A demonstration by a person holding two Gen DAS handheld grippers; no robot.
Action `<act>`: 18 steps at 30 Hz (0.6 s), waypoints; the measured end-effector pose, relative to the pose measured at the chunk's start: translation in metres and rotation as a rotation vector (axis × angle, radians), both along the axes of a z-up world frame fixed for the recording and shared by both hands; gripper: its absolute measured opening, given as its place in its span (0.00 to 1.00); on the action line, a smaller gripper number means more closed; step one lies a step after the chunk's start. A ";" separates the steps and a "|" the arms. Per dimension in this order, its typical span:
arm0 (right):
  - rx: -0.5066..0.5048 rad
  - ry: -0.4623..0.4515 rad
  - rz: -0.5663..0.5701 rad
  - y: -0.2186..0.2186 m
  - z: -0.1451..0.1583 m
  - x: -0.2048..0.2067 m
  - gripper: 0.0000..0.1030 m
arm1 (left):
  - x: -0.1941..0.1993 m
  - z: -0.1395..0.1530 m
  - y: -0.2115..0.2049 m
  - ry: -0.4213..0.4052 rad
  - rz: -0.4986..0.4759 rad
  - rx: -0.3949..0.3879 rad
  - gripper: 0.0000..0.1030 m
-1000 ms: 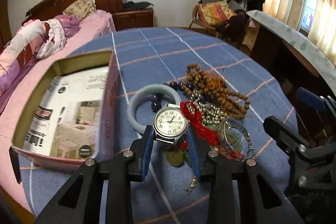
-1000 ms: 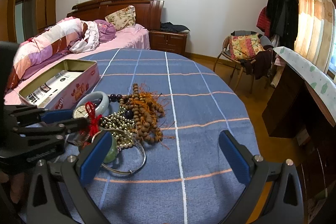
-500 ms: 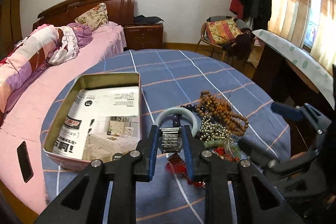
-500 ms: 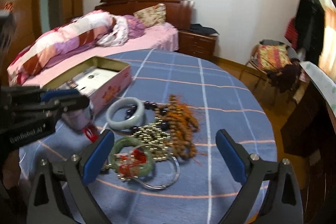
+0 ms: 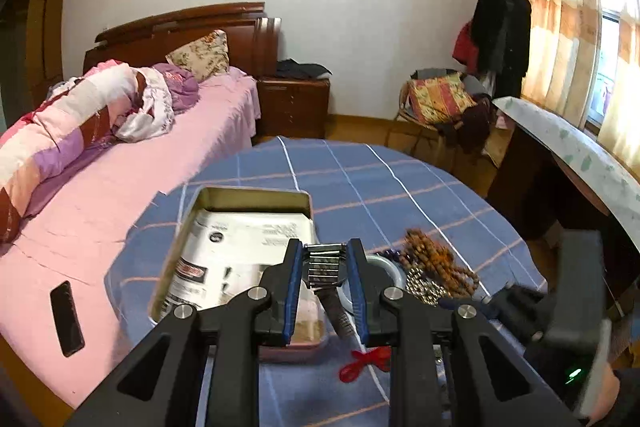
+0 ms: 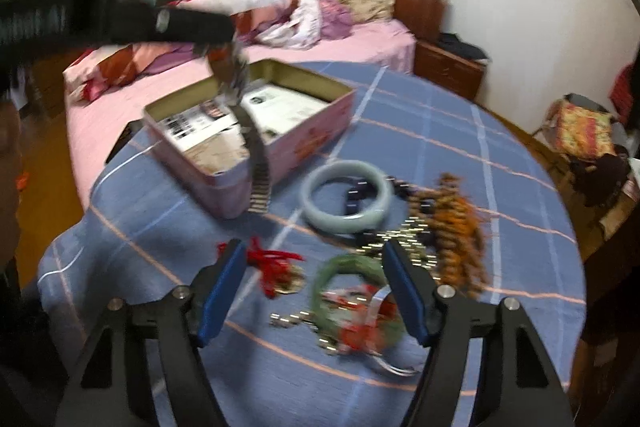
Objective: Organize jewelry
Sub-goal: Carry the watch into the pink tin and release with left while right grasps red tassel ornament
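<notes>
The left hand-held gripper (image 5: 325,269) is clamped narrow on the watch (image 5: 325,264), its blue pads pressing either side of the metal link band, and the loose end of the strap dangles free below it. From the right wrist view the watch (image 6: 240,107) hangs in the air above the tin box (image 6: 320,131), over the box's near corner, the band trailing down past the pink wall toward the desk (image 6: 460,131). The right hand-held gripper (image 6: 316,291) stands wide open and holds nothing, hovering low over the jewelry pile on the side of it away from the tin box. Between its fingers lies the green bangle (image 6: 348,267) with a red-tasselled charm inside it, and the red knotted cord (image 6: 276,263) lies by its left fingertip. Beyond the green bangle, toward the tin box, the pale jade bangle (image 6: 348,195) rests flat on the blue checked cloth, close beside the box's long wall but apart from it. The brown bead strands (image 6: 456,227) and the silver bead chain (image 6: 404,239) heap up on the far side of the jade bangle from the box. The tin box sits open near the desk's edge on the bed (image 6: 360,43) side, paper lining its bottom.
</notes>
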State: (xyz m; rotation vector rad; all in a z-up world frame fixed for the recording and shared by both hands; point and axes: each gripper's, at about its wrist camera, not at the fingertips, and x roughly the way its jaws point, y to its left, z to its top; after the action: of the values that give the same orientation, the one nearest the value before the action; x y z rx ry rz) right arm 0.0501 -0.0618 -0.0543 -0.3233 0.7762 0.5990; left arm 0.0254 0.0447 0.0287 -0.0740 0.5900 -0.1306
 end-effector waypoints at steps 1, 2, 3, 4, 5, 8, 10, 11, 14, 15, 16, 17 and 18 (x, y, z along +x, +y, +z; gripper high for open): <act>-0.008 0.006 0.012 0.003 -0.002 0.000 0.68 | 0.000 0.001 0.002 -0.005 0.004 0.000 0.22; -0.023 0.009 0.026 0.009 -0.005 0.000 0.67 | 0.000 0.004 0.004 -0.011 0.007 -0.001 0.22; -0.036 0.015 0.035 0.012 -0.007 0.001 0.66 | 0.001 0.007 0.006 -0.018 0.010 -0.003 0.22; -0.051 0.021 0.043 0.016 -0.009 0.003 0.63 | 0.001 0.009 0.009 -0.026 0.013 -0.004 0.22; -0.075 0.031 0.050 0.020 -0.013 0.004 0.63 | 0.001 0.011 0.011 -0.031 0.016 -0.004 0.21; -0.139 0.052 0.065 0.027 -0.024 0.007 0.60 | 0.003 0.020 0.017 -0.051 0.020 -0.019 0.00; -0.164 0.037 0.068 0.030 -0.024 0.005 0.45 | 0.005 0.027 0.023 -0.075 0.026 -0.017 0.00; -0.161 0.057 0.080 0.030 -0.023 0.005 0.37 | 0.006 0.028 0.023 -0.073 0.014 -0.008 0.00; -0.111 0.101 0.091 0.022 -0.019 0.009 0.05 | 0.015 0.024 0.029 -0.056 0.025 0.006 0.00; -0.109 0.096 0.083 0.019 -0.017 0.009 0.04 | 0.016 0.021 0.031 -0.051 0.031 0.011 0.00; -0.091 0.100 0.073 0.014 -0.015 0.009 0.04 | 0.018 0.017 0.035 -0.046 0.044 0.014 0.00; -0.071 0.104 0.064 0.011 -0.013 0.010 0.04 | 0.018 0.014 0.037 -0.041 0.049 0.013 0.00; -0.055 0.101 0.053 0.009 -0.010 0.010 0.03 | 0.019 0.011 0.040 -0.034 0.057 0.012 0.00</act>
State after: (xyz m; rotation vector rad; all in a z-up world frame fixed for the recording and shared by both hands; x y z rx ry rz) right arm 0.0603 -0.0527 -0.0641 -0.3669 0.8843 0.6488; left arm 0.0446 0.0844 0.0401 -0.0766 0.5540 -0.0731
